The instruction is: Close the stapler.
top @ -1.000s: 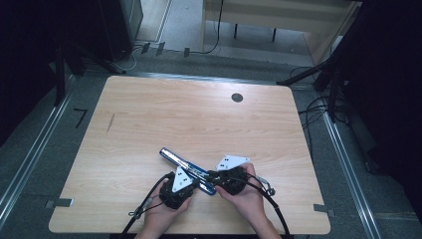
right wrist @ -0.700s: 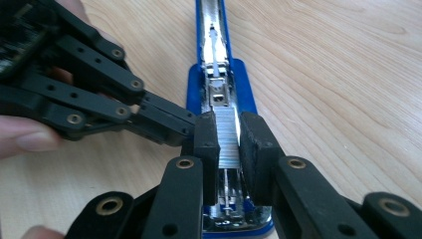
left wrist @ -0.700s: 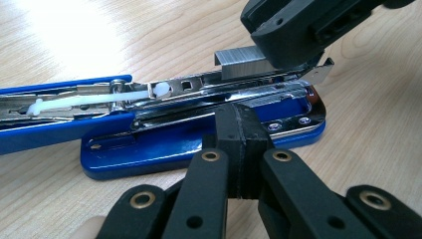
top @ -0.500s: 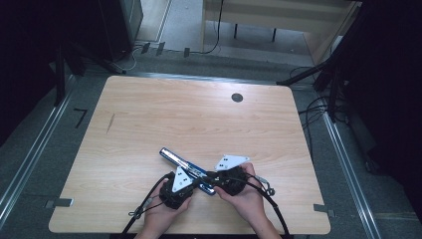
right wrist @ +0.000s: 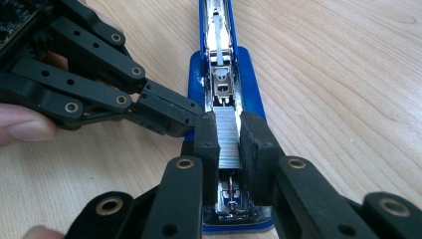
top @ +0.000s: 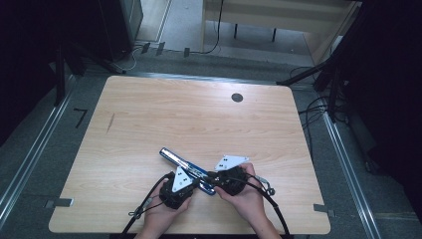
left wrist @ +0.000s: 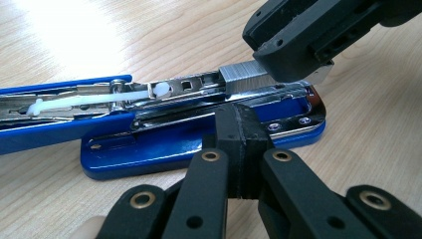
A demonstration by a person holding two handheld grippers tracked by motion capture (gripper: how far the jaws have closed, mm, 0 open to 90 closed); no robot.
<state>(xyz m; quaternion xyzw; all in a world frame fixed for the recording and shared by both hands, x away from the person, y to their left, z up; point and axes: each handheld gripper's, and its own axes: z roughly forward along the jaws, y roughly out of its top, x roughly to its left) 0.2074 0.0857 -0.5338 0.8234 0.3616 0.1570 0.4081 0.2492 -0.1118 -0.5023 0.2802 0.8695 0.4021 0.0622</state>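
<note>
A blue stapler (top: 183, 166) lies opened out flat near the table's front edge, its metal magazine facing up. A strip of silver staples (right wrist: 228, 133) sits in the magazine channel, and my right gripper (right wrist: 228, 132) is shut on it, one pad on each side. In the left gripper view the same strip (left wrist: 242, 77) shows under the right gripper's jaws. My left gripper (left wrist: 238, 124) is shut with nothing between its jaws, and its tip rests against the side of the stapler's base (left wrist: 199, 144). In the high view both grippers, left (top: 191, 183) and right (top: 211, 180), meet at the stapler's near end.
The wooden table (top: 199, 119) has a round black cable hole (top: 237, 97) at the back right. Cables trail from both grippers over the front edge. Dark floor, rails and stands surround the table.
</note>
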